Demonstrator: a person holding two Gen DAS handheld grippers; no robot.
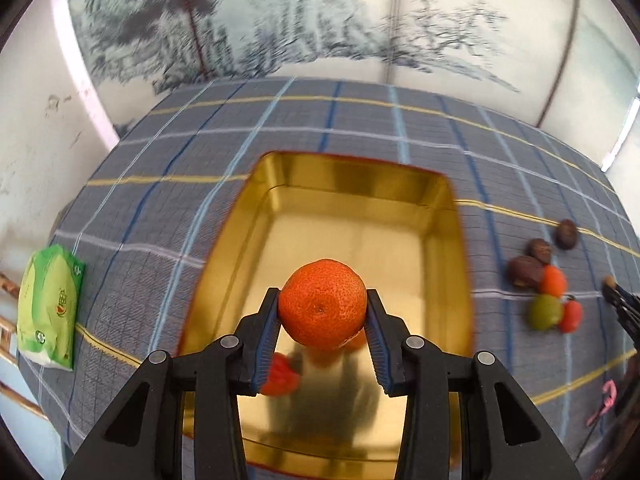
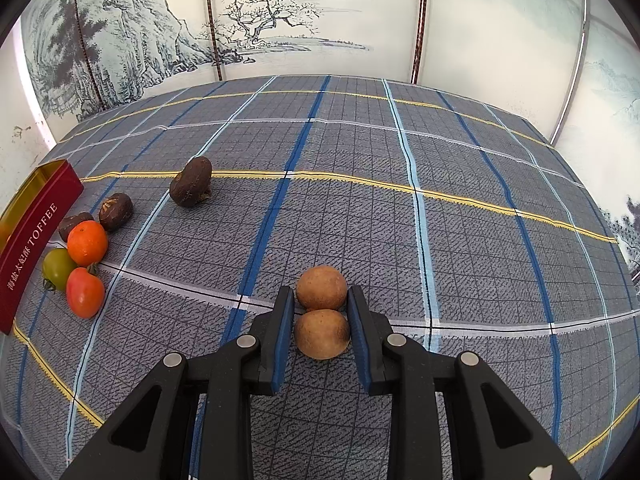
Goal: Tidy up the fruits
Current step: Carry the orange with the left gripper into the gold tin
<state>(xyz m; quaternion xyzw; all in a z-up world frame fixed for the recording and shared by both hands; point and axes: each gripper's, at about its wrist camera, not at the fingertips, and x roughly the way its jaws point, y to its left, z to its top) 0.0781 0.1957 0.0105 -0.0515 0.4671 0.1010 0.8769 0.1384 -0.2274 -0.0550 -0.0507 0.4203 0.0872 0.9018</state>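
My left gripper (image 1: 322, 312) is shut on an orange tangerine (image 1: 322, 304) and holds it above the gold tin (image 1: 360, 184). A red fruit (image 1: 282, 376) lies in the tin behind my left finger. My right gripper (image 2: 320, 312) stands around two brown longans (image 2: 321, 286) (image 2: 322, 339) on the cloth; the pads sit at the nearer one's sides. Loose fruit lies right of the tin: three dark brown ones (image 2: 191, 187), a small tangerine (image 2: 87, 242), a green tomato (image 2: 58, 268), a red tomato (image 2: 85, 293). This group also shows in the left wrist view (image 1: 544, 280).
A grey plaid cloth (image 2: 400, 220) covers the table. The tin's red side reads TOFFEE (image 2: 36, 240). A green tissue pack (image 1: 48, 308) lies left of the tin near the table edge. A painted screen (image 2: 280, 20) stands behind the table.
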